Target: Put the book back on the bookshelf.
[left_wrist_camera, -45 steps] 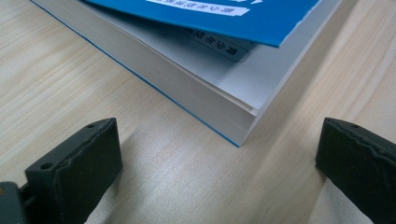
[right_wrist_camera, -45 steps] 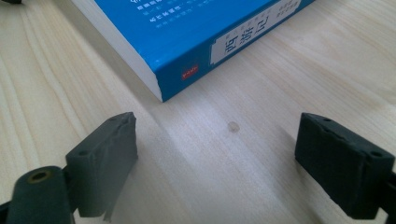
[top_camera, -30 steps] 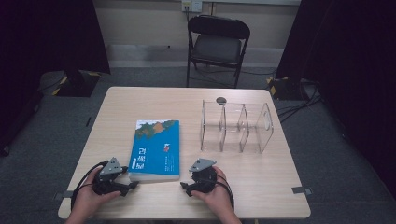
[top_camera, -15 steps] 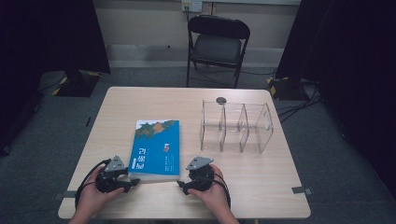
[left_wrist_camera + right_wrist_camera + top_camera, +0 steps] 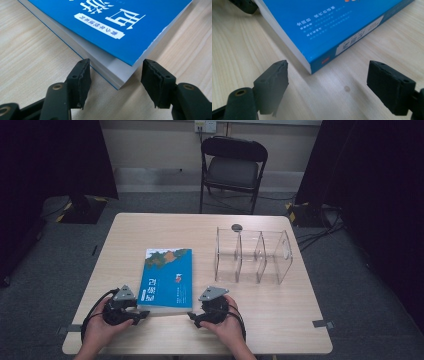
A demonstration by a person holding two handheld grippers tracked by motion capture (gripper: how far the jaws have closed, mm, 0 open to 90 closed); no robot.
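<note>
Wooden table (image 5: 125, 240) with book (image 5: 167, 277), clear organizer (image 5: 252, 256)

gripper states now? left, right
Left hand-held gripper: open, jaws just closing around the book corner, pads not touching.
Right hand-held gripper: open, holding nothing.

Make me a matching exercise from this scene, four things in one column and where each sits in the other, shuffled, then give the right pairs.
Things:
1. blue book
2. clear divider rack
3. folding chair
4. left gripper

Places:
A. on the floor beyond the table's far edge
B. jaws apart around a near corner of the book
C. flat on the table, nearest the hands
D. on the table's right half, standing upright

Pairs: 1-C, 2-D, 3-A, 4-B
</note>
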